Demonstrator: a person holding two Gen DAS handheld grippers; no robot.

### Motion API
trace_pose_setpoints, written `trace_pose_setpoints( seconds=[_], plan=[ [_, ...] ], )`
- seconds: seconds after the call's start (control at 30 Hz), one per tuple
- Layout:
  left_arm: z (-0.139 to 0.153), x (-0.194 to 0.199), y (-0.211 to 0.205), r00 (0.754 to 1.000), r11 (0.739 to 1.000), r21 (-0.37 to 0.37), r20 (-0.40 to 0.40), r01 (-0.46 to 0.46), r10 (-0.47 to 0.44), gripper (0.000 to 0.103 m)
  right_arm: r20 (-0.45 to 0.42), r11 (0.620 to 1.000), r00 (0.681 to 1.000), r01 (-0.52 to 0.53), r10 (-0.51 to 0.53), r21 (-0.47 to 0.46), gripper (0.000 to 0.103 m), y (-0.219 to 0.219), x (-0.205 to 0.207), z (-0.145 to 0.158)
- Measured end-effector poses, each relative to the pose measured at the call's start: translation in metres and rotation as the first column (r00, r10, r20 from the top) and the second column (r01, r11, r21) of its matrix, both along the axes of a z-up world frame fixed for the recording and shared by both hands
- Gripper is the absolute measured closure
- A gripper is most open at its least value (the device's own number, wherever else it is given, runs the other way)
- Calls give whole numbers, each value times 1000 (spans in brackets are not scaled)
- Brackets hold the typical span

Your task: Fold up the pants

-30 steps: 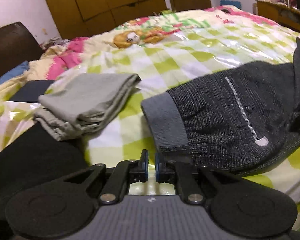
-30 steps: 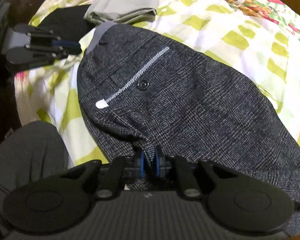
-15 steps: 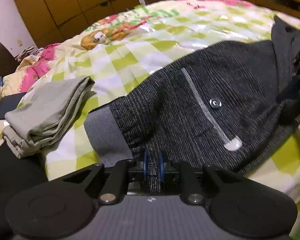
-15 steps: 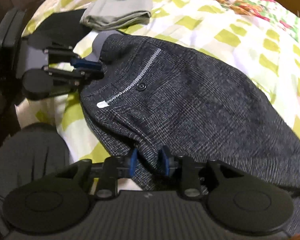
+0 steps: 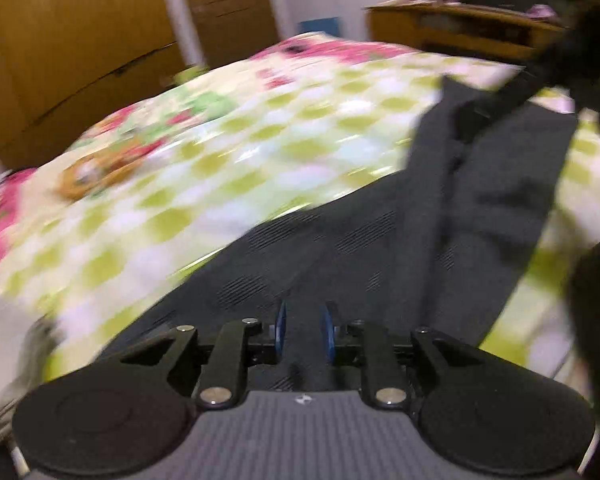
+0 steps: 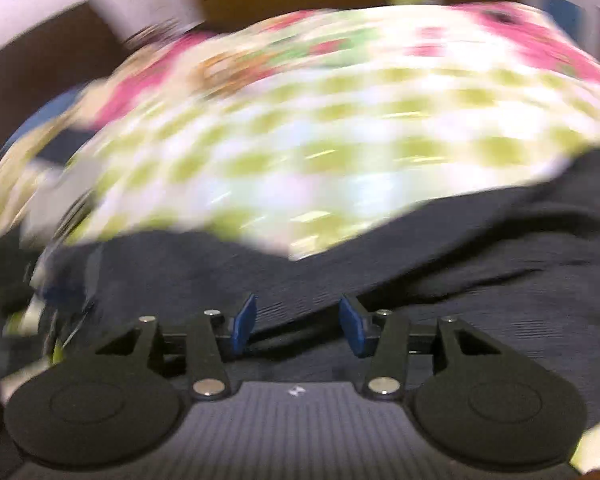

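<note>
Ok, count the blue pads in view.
4 pads. Two on the left gripper, with pants cloth between them; two on the right gripper, wide apart over the pants. None seems hidden.

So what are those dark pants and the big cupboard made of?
The dark pants look like soft woven cloth, matte: fine ribbed lines show and it creases. The cupboard looks like brown wood or wood veneer with a slight sheen; blur leaves that open.

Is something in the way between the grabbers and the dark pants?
Nothing visible is. The dark grey woven pants lie right between the left gripper fingers and under the open right gripper.
</note>
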State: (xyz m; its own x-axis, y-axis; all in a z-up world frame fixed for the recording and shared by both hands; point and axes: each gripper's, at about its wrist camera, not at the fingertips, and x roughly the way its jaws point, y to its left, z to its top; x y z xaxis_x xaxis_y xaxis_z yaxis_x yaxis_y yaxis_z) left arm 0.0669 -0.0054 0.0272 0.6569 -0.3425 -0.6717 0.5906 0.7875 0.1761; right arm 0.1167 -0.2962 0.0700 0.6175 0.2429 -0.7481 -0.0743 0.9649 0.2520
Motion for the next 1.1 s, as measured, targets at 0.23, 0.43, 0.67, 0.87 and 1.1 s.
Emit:
trace_pose_setpoints(
  seconds=[0.23, 0.43, 0.67, 0.87, 1.1],
  plan=[
    [-16, 21, -91, 990, 990, -13, -13, 143, -143, 50, -5, 906, 928, 364, -372, 215, 48, -117, 64, -2],
    [-24, 35, -114, 986, 987, 1, -47, 163, -163, 46, -51, 839, 855, 516, -516, 173, 45, -163, 121, -13],
    [-34, 43, -131, 990, 990, 4, -35, 139, -139, 44, -152, 820, 822, 565, -549, 90, 51, -170, 149, -51],
    [-33, 53, -132, 990, 992, 15, -54, 129, -128, 67, -152, 813, 833, 553, -532, 184, 98, -190, 141, -54],
    [5, 57, -111, 998, 997, -52, -3, 58, -59, 72, 88, 816, 884, 381, -459, 435, 99, -182, 110, 42]
  ],
)
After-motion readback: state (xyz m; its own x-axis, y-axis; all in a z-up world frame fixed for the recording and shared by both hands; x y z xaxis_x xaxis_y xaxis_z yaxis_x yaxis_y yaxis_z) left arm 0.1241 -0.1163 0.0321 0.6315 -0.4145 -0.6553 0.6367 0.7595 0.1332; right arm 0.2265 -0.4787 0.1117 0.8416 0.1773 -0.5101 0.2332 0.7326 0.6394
